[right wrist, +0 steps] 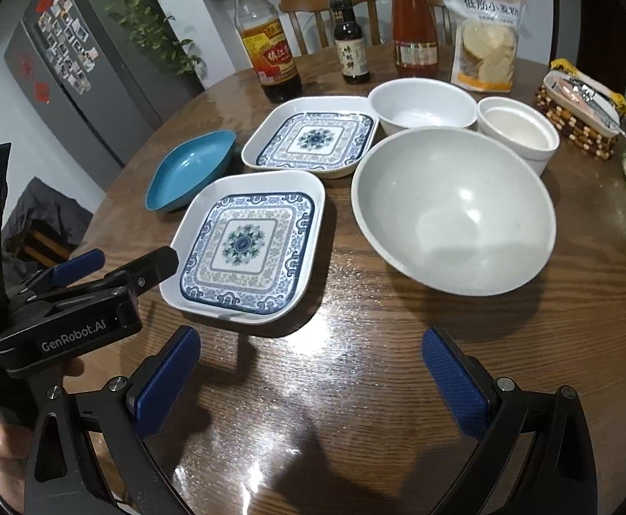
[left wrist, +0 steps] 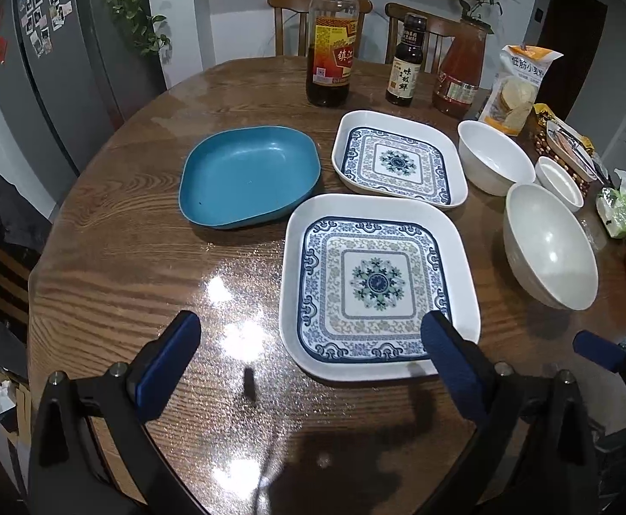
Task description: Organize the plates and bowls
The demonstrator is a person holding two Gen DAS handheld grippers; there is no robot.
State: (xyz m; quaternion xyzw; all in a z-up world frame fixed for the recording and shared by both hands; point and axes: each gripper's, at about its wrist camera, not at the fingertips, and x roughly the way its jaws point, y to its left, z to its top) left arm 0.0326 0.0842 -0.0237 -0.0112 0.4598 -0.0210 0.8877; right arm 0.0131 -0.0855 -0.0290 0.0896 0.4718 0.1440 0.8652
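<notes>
Both spread wide, empty: left gripper (left wrist: 311, 365) over near patterned square plate (left wrist: 377, 283), right gripper (right wrist: 313, 380) just right, near large grey bowl (right wrist: 454, 210).

On a round wooden tabletop (right wrist: 399, 343), the right tongs (right wrist: 311, 371) hung wide open above bare wood, short of a large grey bowl (right wrist: 454, 210). Two patterned square plates (right wrist: 248, 249) (right wrist: 313, 137) lay left of it, a blue dish (right wrist: 190, 169) beyond, while the left tongs (right wrist: 124, 264) reached in beside the nearer plate.
</notes>
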